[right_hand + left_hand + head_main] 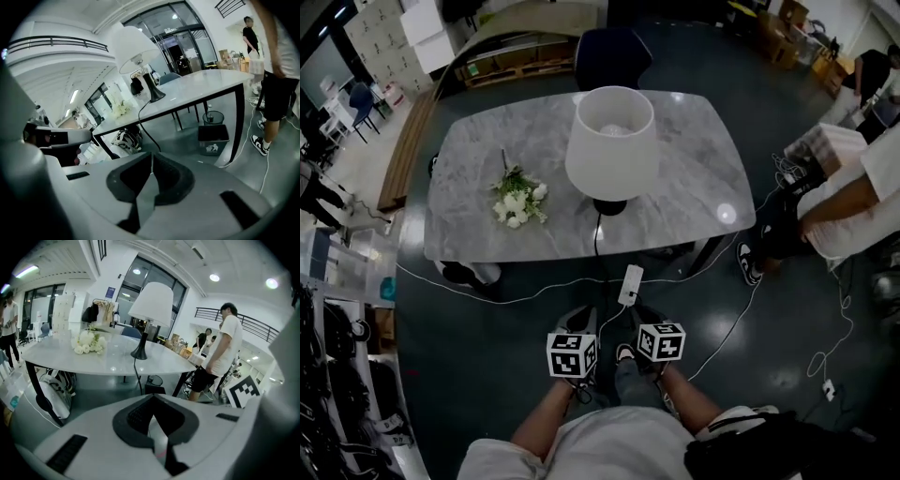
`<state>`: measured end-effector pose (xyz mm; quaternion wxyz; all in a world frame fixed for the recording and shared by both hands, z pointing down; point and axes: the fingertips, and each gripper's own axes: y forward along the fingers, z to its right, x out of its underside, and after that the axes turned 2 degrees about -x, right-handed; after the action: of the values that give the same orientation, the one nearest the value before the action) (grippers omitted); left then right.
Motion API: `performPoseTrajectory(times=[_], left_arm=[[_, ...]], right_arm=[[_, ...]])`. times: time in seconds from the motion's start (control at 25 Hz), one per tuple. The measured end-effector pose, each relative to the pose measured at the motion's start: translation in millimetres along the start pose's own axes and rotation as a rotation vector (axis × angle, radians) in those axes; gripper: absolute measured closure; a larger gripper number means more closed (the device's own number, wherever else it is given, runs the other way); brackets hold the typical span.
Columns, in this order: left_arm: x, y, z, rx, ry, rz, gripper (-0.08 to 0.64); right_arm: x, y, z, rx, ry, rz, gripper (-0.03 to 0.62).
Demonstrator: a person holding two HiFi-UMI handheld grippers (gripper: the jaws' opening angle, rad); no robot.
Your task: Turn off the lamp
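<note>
Lamp (pixel 611 141) stands near the front edge of the marble worktop (pixel 469 169), well apart from both grippers, which hover low by the person's body. The left gripper (pixel 152 398) and right gripper (pixel 151 158) each have their fingers pressed together on nothing.

My judgement of the risks is that closed fingers nudging the wide shade or the small base could tip the lamp toward the flowers (pixel 518 200). Catching the cord (pixel 597 239) where it drops off the edge could drag the lamp along. The small white box (pixel 630 284) below it may be the switch, but I cannot tell.

Only the head view shows that box. The gripper views show the stem and base side-on, beneath the shade.
</note>
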<state>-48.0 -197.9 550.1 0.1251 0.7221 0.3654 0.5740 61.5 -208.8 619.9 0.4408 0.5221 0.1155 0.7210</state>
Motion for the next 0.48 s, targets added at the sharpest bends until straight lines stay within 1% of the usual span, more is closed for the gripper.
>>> performPoseTrajectory(times=[0.28, 0.48], left_arm=[[-42.7, -15.7, 19.8, 0.044, 0.062, 0.088, 0.552], [-55.6, -38.0, 45.3, 0.099, 0.113, 0.14, 0.552]], right_arm=[[-44.5, -37.6, -17.4, 0.02, -0.023, 0.11, 0.588], [-61.0, -71.9, -28.3, 0.04, -0.012, 0.187, 0.588]])
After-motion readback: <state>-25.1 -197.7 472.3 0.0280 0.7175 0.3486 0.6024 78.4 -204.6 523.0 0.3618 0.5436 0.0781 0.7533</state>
